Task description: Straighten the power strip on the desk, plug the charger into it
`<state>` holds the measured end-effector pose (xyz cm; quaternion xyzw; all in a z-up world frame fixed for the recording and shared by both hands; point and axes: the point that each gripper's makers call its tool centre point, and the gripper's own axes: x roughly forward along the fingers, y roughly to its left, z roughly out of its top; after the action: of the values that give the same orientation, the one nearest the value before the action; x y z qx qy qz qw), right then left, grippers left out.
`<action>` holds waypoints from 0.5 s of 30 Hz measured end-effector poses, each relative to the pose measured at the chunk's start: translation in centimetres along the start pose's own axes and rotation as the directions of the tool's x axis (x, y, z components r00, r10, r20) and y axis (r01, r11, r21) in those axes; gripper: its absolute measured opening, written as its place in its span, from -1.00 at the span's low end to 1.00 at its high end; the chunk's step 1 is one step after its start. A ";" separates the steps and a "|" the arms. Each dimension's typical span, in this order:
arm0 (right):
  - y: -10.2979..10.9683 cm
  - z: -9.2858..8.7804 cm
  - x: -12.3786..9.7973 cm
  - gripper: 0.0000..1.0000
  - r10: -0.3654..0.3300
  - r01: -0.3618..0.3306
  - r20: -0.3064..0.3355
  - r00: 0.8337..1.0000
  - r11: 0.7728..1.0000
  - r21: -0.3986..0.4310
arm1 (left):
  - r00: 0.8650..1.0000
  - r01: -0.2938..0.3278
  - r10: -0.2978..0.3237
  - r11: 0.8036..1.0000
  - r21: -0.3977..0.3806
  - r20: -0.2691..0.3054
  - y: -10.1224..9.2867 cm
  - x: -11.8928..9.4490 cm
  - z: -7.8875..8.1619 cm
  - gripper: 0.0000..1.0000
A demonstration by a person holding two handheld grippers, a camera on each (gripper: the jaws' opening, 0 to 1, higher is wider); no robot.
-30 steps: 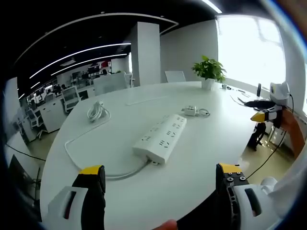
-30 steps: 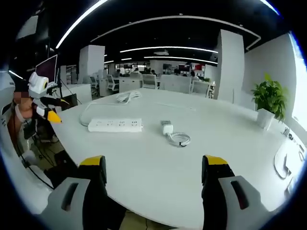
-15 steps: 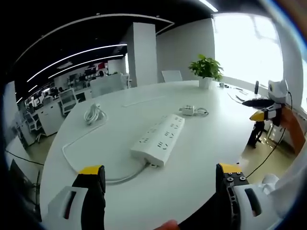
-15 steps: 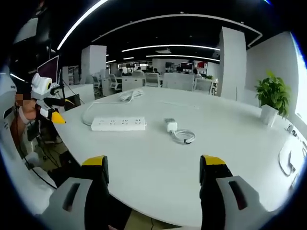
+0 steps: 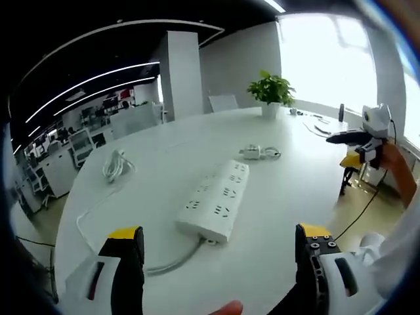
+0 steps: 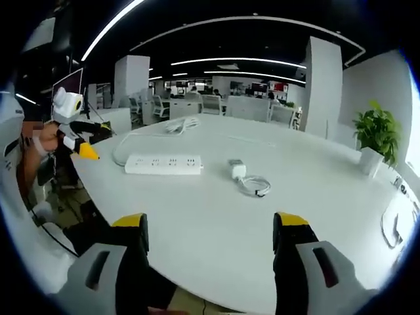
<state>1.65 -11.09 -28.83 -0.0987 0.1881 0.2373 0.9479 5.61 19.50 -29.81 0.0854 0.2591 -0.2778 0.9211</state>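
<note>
A white power strip [image 5: 214, 199] lies slantwise on the round white table [image 5: 289, 177], its cord [image 5: 92, 220] looping back to a coiled bundle [image 5: 111, 165]. Beyond it sits a small white charger [image 5: 252, 153] with a coiled cable [image 5: 270, 153]. My left gripper [image 5: 220, 252] hangs open over the near table edge, short of the strip. In the right gripper view the strip [image 6: 164, 164] and charger [image 6: 236, 170] lie mid-table, well ahead of my open right gripper [image 6: 210, 246]. The left gripper [image 6: 75, 131] shows at the far left there; the right gripper [image 5: 364, 134] shows at the far right of the left gripper view.
A potted plant [image 5: 268, 92] stands at the far edge of the table, also seen as the plant [image 6: 375, 134]. Cables [image 6: 390, 226] lie near the table's right rim. Office desks and chairs [image 6: 216, 105] fill the background. A white pillar [image 5: 177, 75] rises behind the table.
The left gripper view has come closer to the strip and swung, so the strip looks larger. In the right gripper view the left gripper has risen toward the table.
</note>
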 end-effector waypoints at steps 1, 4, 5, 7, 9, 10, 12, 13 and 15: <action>0.0 0.0 0.0 0.52 0.005 -0.005 0.000 1.000 1.000 -0.001 | 1.000 0.000 0.000 1.000 0.006 -0.005 0.2 0.2 0.0 0.92; -0.4 0.3 0.2 0.50 -0.006 0.006 0.015 1.000 1.000 0.017 | 1.000 0.005 -0.004 0.999 0.041 -0.025 0.8 0.9 0.3 0.92; -0.5 0.3 0.2 0.54 -0.008 0.008 0.021 1.000 1.000 0.020 | 0.999 0.008 -0.007 0.998 0.056 -0.032 0.8 1.2 0.4 0.92; -0.6 0.1 0.4 0.57 -0.010 0.010 0.011 1.000 1.000 0.015 | 0.999 0.013 -0.010 0.997 0.073 -0.041 0.9 1.7 0.6 0.92; -0.5 -0.1 0.7 0.63 -0.015 0.015 -0.003 1.000 1.000 0.002 | 0.998 0.035 -0.031 0.995 0.098 -0.051 0.8 2.4 0.9 0.92; -0.5 -0.1 0.7 0.64 -0.013 0.013 -0.005 1.000 1.000 0.000 | 0.998 0.045 -0.039 0.994 0.103 -0.058 0.8 2.8 1.0 0.92; -0.7 0.1 0.7 0.66 -0.011 0.011 0.011 1.000 1.000 0.012 | 0.996 0.063 -0.054 0.991 0.121 -0.072 0.9 3.7 1.3 0.92; -0.8 0.2 0.7 0.67 -0.011 0.010 0.019 1.000 1.000 0.023 | 0.995 0.069 -0.059 0.989 0.127 -0.082 1.1 4.1 1.3 0.92; -0.9 0.3 0.6 0.67 -0.011 0.010 0.023 1.000 1.000 0.029 | 0.992 0.083 -0.068 0.985 0.150 -0.106 1.3 4.9 1.5 0.92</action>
<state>2.67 -11.54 -28.70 -0.0832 0.1801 0.2307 0.9526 10.43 17.86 -31.10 0.1605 0.2859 -0.3272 0.8863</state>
